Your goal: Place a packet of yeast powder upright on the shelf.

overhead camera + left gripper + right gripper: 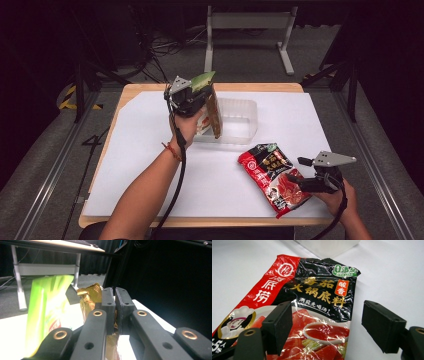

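Note:
My left gripper (pixel 204 93) is raised above the back of the table and shut on the top of a gold-brown foil packet (pixel 214 116). The packet hangs upright over the near-left edge of a clear plastic tub (pixel 241 121). In the left gripper view the jaws (pixel 115 303) pinch the gold foil (pixel 90 295), and a green packet (pixel 46 315) stands right beside it. A red and black sauce packet (pixel 274 177) lies flat at the front right. My right gripper (pixel 298 173) is open at its near end. One jaw is over the packet (pixel 312 307), the other over bare paper.
White paper (pixel 150 150) covers the wooden table (pixel 125 91). The tub's wall (pixel 329 246) lies just beyond the sauce packet. A metal stand (pixel 247 22) and cables lie on the floor behind the table. The person's forearms come in from the front edge.

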A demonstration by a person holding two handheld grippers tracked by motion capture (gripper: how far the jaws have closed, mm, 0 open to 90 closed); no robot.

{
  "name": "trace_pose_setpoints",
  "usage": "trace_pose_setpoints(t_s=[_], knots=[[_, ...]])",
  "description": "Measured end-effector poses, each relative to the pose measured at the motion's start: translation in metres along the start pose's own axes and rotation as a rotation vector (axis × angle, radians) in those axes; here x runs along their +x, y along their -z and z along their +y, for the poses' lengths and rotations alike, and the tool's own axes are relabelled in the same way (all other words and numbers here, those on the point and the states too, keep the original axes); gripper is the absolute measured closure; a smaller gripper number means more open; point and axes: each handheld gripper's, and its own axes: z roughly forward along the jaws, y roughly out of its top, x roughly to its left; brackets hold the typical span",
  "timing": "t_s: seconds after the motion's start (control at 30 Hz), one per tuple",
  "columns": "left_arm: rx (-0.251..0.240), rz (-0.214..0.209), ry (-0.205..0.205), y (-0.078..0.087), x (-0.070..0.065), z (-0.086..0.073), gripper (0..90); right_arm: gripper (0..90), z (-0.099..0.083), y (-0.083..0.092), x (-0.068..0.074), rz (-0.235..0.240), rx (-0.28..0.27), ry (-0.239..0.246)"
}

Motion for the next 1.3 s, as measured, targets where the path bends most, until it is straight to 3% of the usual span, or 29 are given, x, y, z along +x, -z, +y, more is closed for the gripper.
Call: trace_pose_setpoints(t_s=[0.13,0.27,0.33,0.37,0.43,0.53,0.67,0.77,0.87,0.9,0.93,0.97,1.03,1.3], knots=[[0.004,-0.031,-0.005,0.001,0.004,-0.005,85.2,25.0,0.0,-0.001,0.001,0.0,0.003,0.004],[0.009,-0.025,-0.079,0.004,0.003,-0.005,84.8,24.9,0.0,-0.001,0.0,0.001,0.002,0.001],[0.02,-0.079,-0.064,0.005,0.006,-0.007,85.0,24.7,0.0,-0.002,0.0,0.0,0.007,0.001],[0.023,-0.085,-0.069,0.005,0.005,-0.008,85.0,24.7,0.0,-0.002,0.0,0.0,0.007,0.001],[0.032,-0.088,-0.122,0.006,0.0,-0.013,85.3,24.8,0.0,-0.001,0.001,0.001,0.006,0.005],[0.025,-0.122,-0.122,0.008,-0.001,-0.017,84.5,24.6,0.0,-0.002,0.001,0.002,0.008,0.003],[0.054,-0.176,-0.127,0.008,-0.001,-0.023,84.5,24.6,0.0,-0.002,0.001,0.004,0.009,0.005],[0.054,-0.168,-0.152,0.008,-0.002,-0.024,84.5,24.6,0.0,-0.003,0.001,0.004,0.013,0.006],[0.067,-0.191,-0.152,0.005,-0.002,-0.027,84.9,24.6,0.0,-0.004,0.002,0.005,0.017,0.009],[0.072,-0.202,-0.155,0.004,-0.002,-0.029,84.8,24.6,0.0,-0.004,0.002,0.005,0.018,0.011],[0.13,-0.218,-0.167,0.0,-0.004,-0.031,85.0,24.7,0.0,-0.004,0.002,0.004,0.017,0.012],[0.145,-0.247,-0.194,-0.003,-0.007,-0.038,85.1,24.7,0.0,-0.003,0.002,0.005,0.015,0.011],[0.118,-0.218,-0.229,-0.001,-0.013,-0.042,85.2,24.6,0.0,-0.003,0.001,0.004,0.016,0.008],[0.107,-0.23,-0.201,0.006,-0.011,-0.041,84.0,24.6,0.0,-0.003,0.002,0.002,0.017,0.012]])
